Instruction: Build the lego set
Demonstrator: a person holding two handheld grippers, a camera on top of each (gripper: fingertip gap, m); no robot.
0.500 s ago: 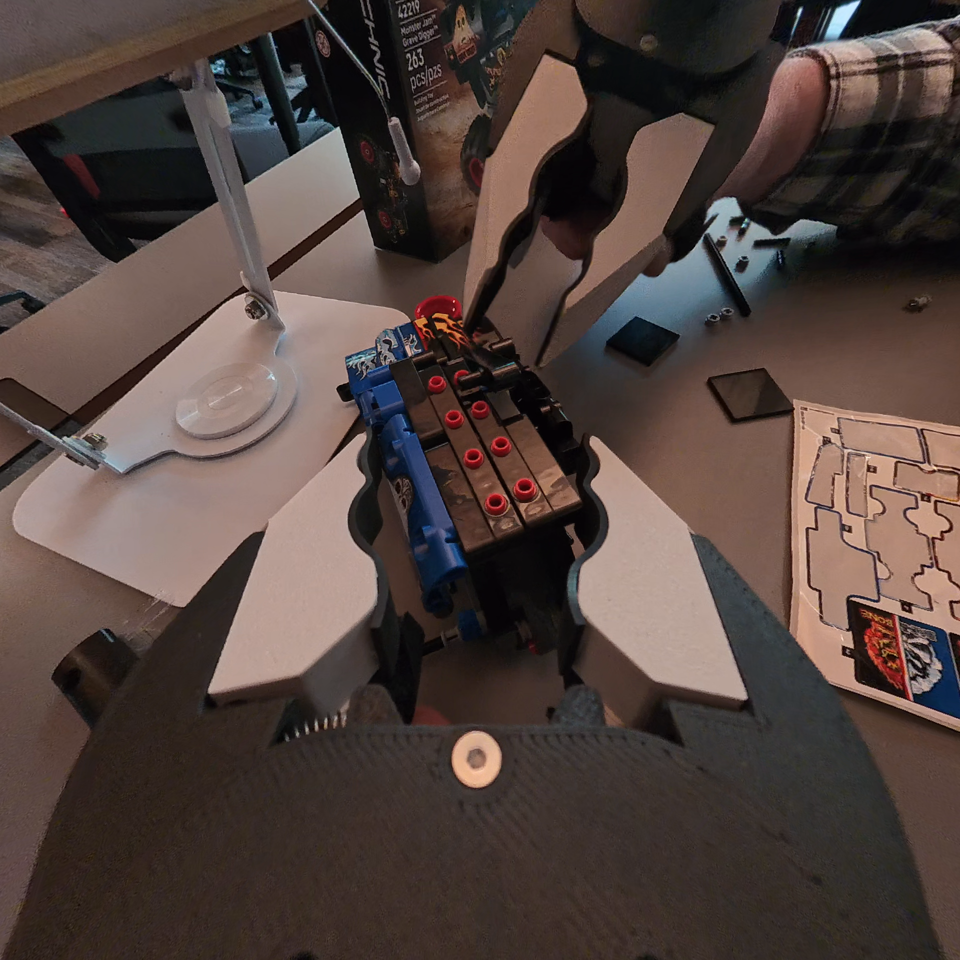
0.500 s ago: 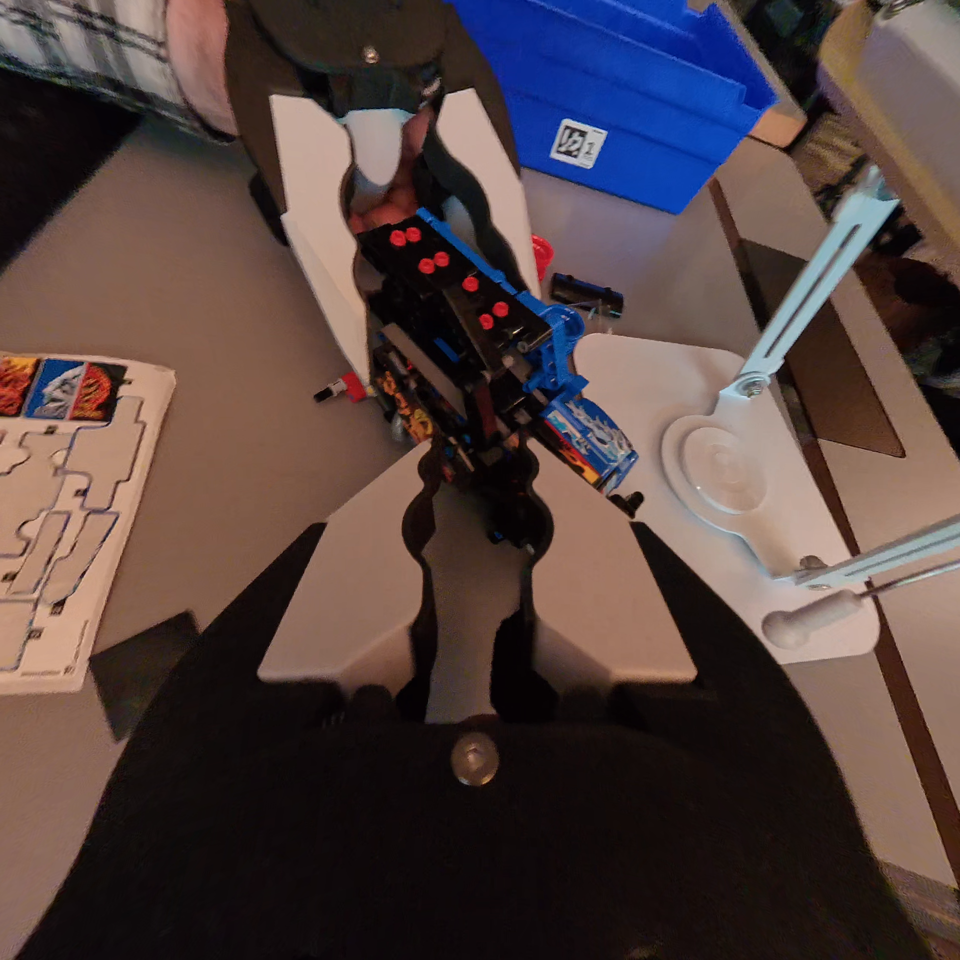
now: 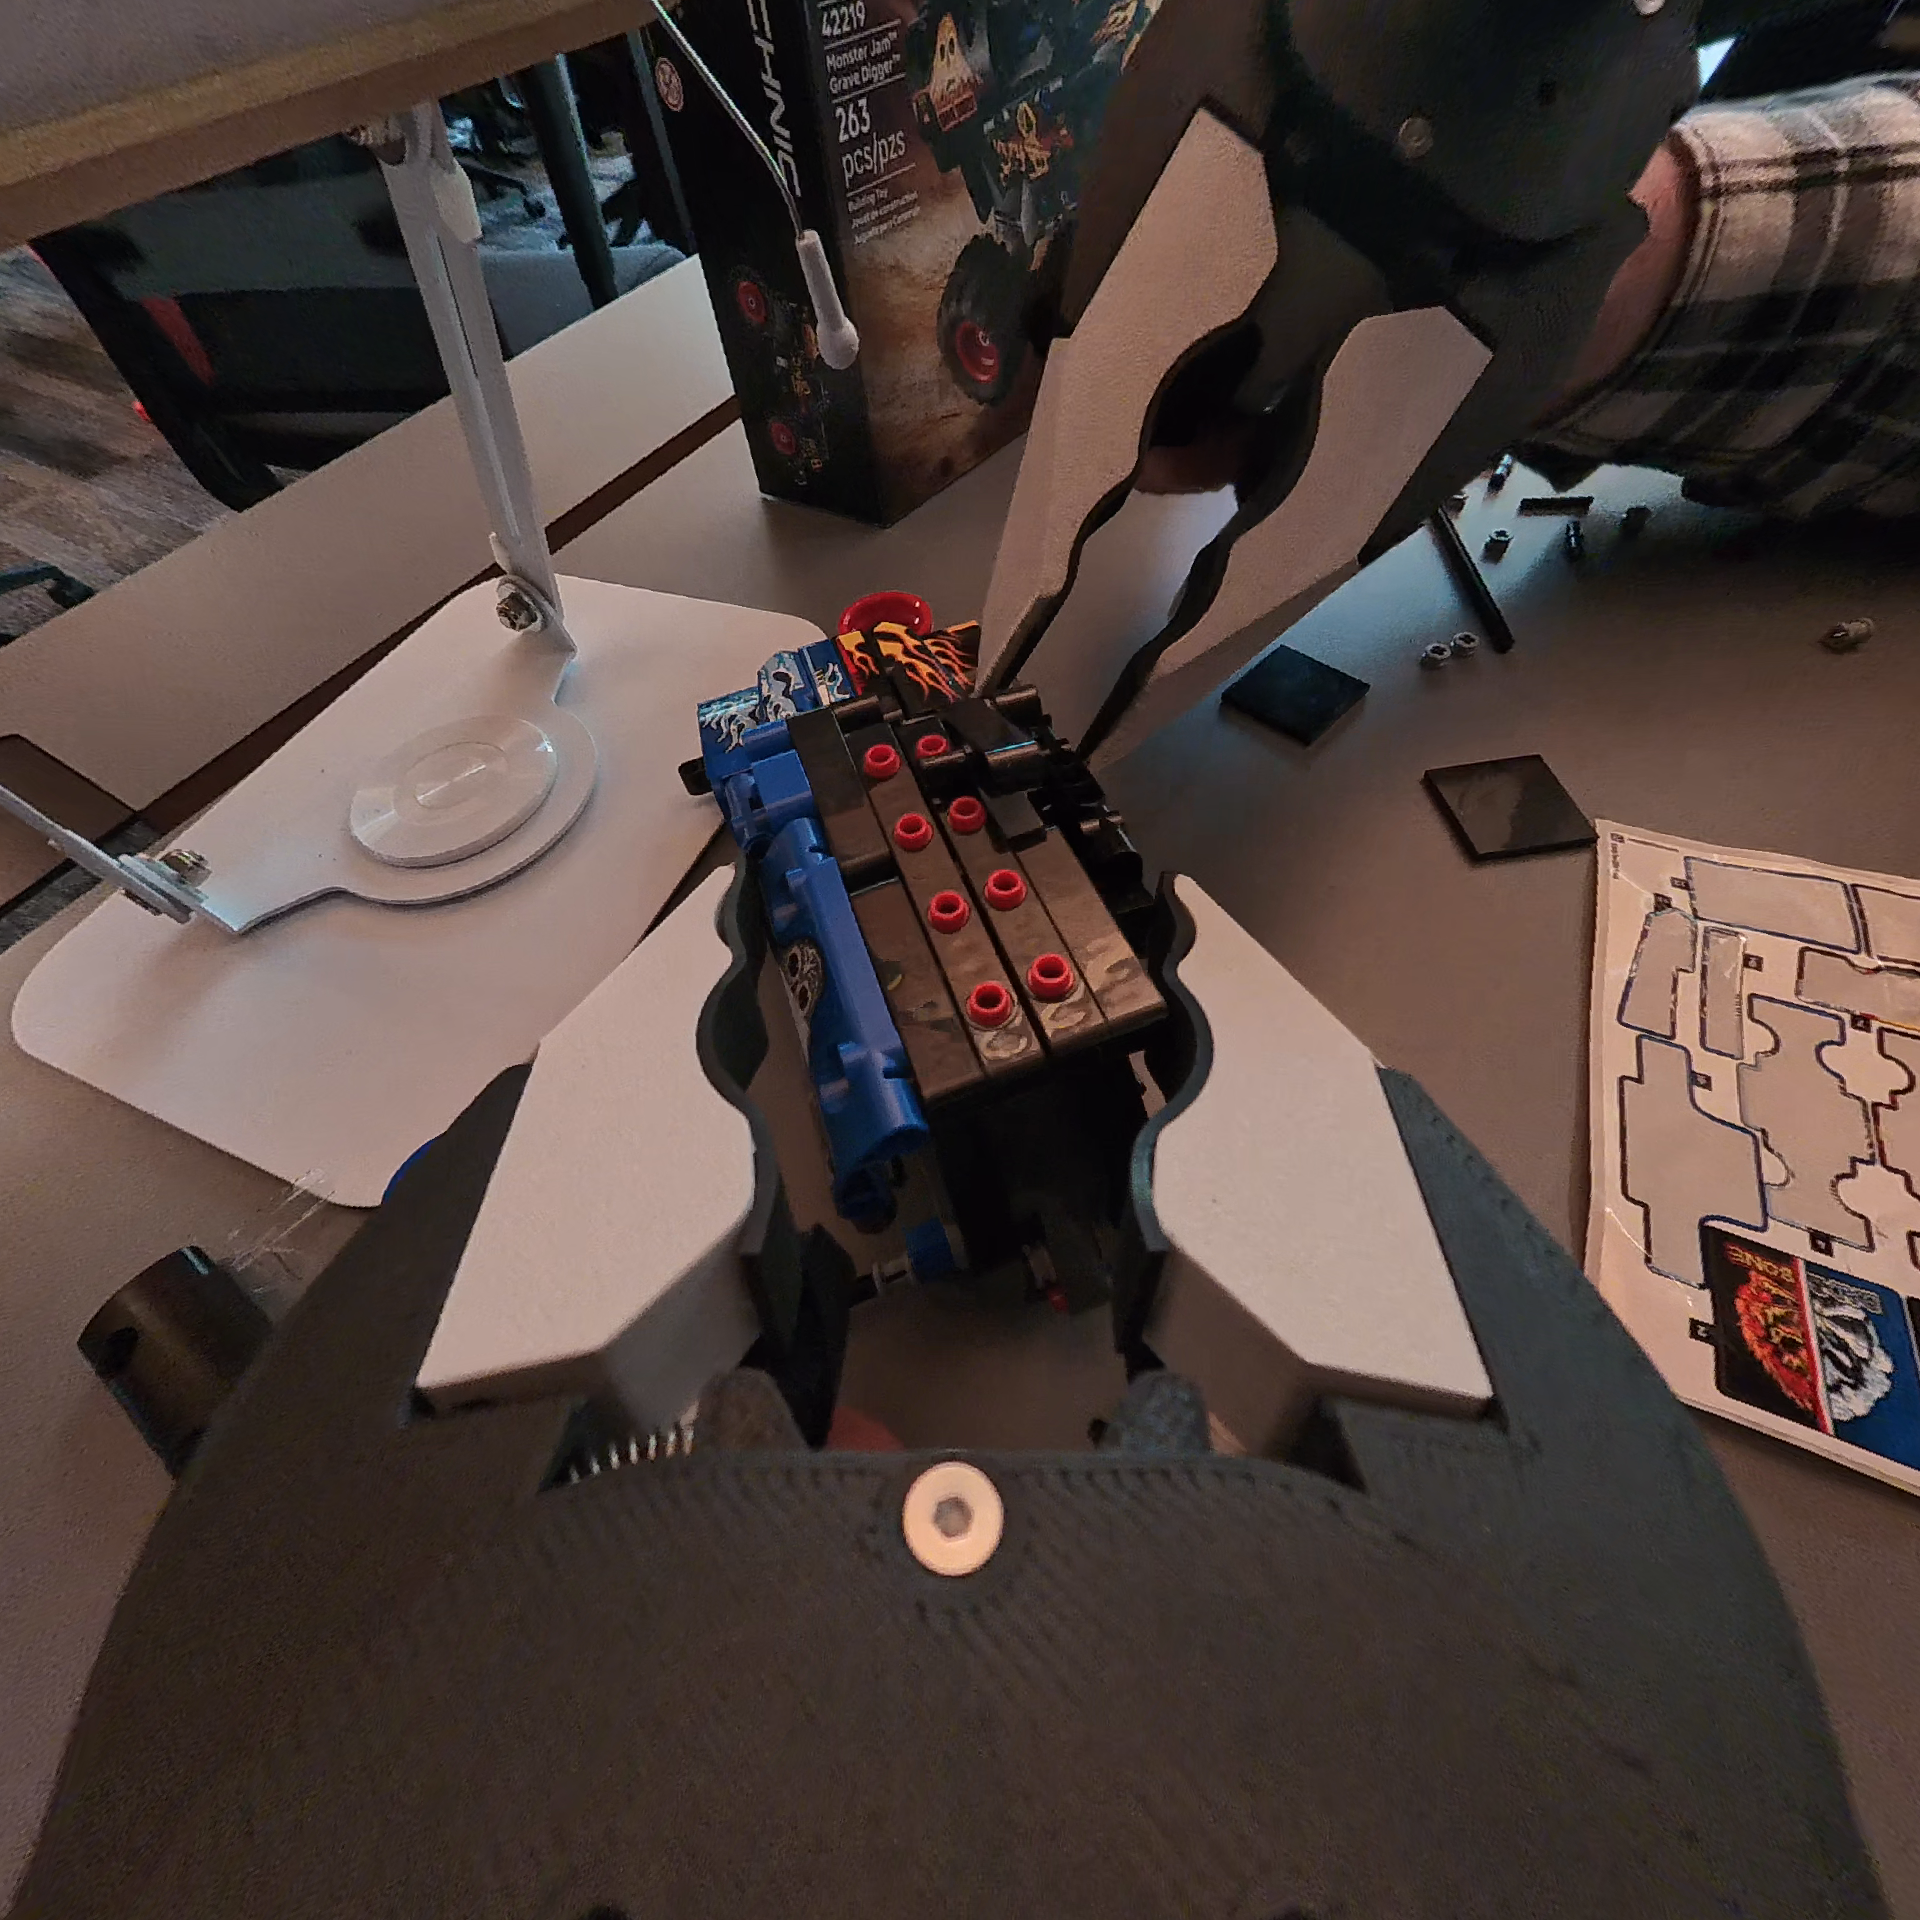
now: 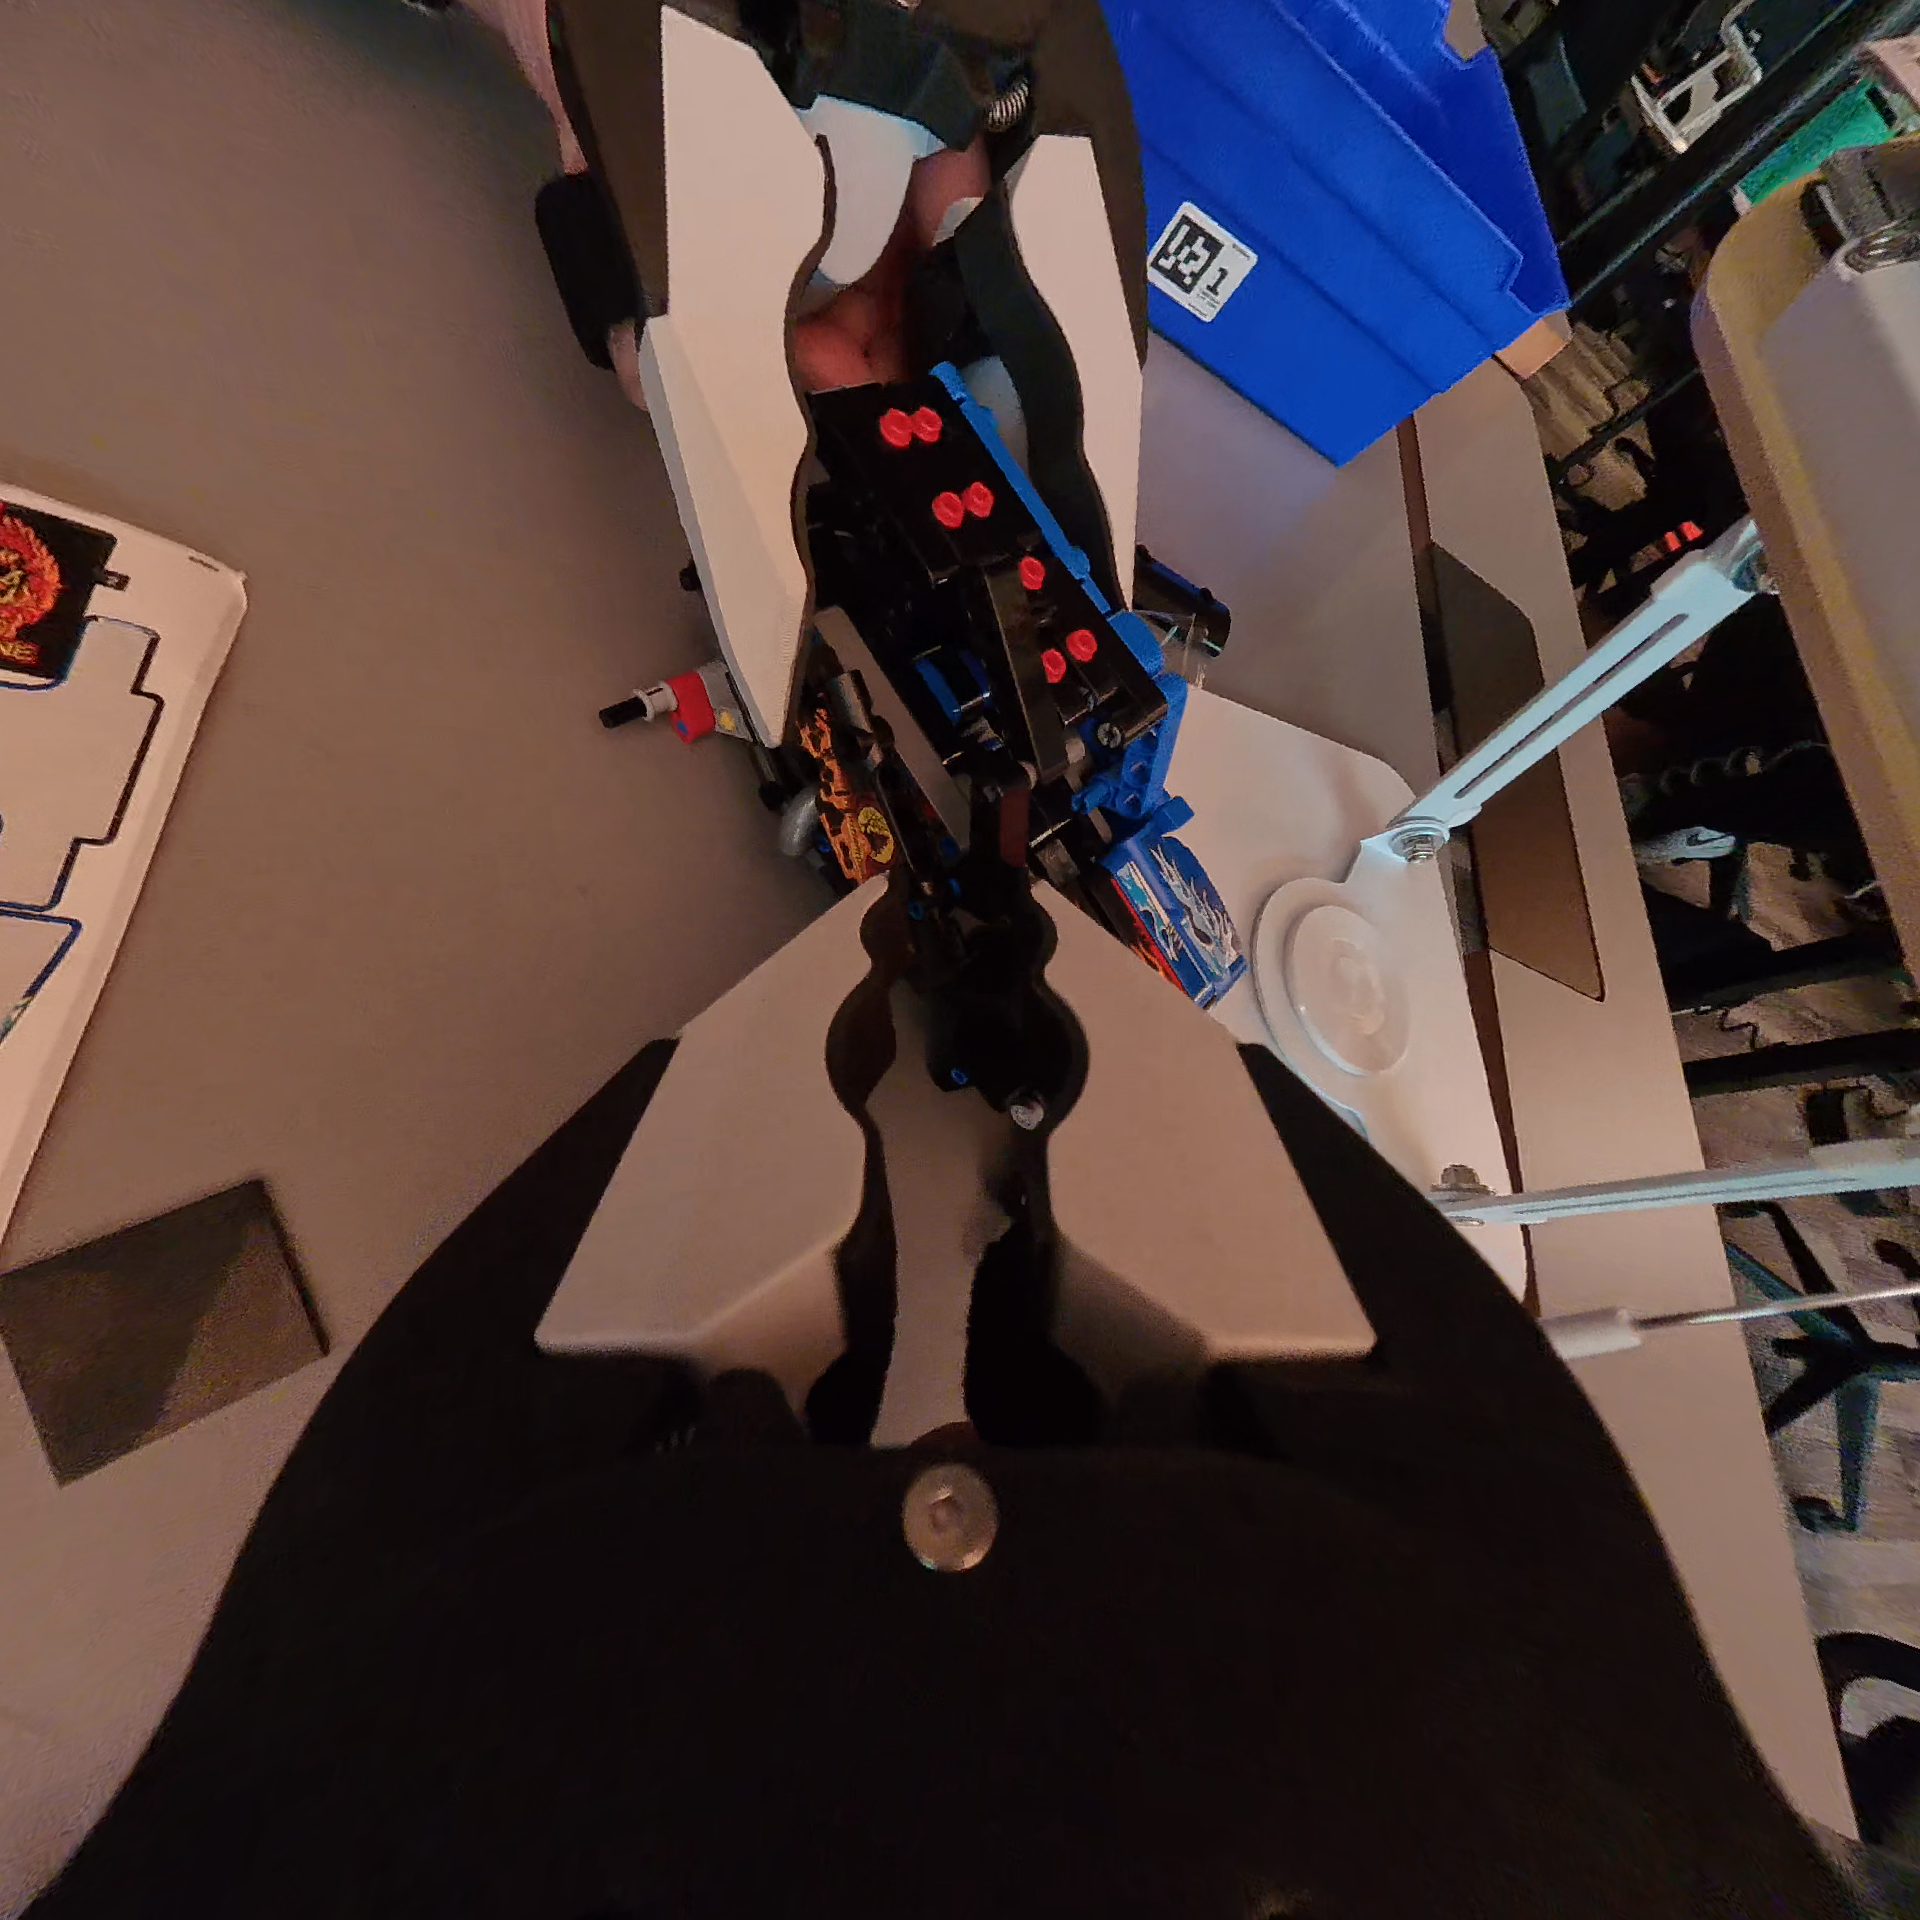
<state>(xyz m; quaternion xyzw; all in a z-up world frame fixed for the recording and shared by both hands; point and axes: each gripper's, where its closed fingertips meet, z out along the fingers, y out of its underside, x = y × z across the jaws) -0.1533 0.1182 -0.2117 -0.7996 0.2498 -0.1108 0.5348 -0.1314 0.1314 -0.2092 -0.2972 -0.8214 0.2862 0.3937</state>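
Both grippers work the truck [image 3: 966, 935]: our left [image 3: 951, 997] clamps its body steady (we judge) while our right [image 4: 961, 977] pinches its front end.

Printed writing on three things
Black cardboard box [image 3: 831, 260], upper centre; white sticker sheet [image 3: 1756, 1091], right edge; white code label [image 4: 1200, 260] on blue plastic bin [image 4: 1351, 208], upper right.
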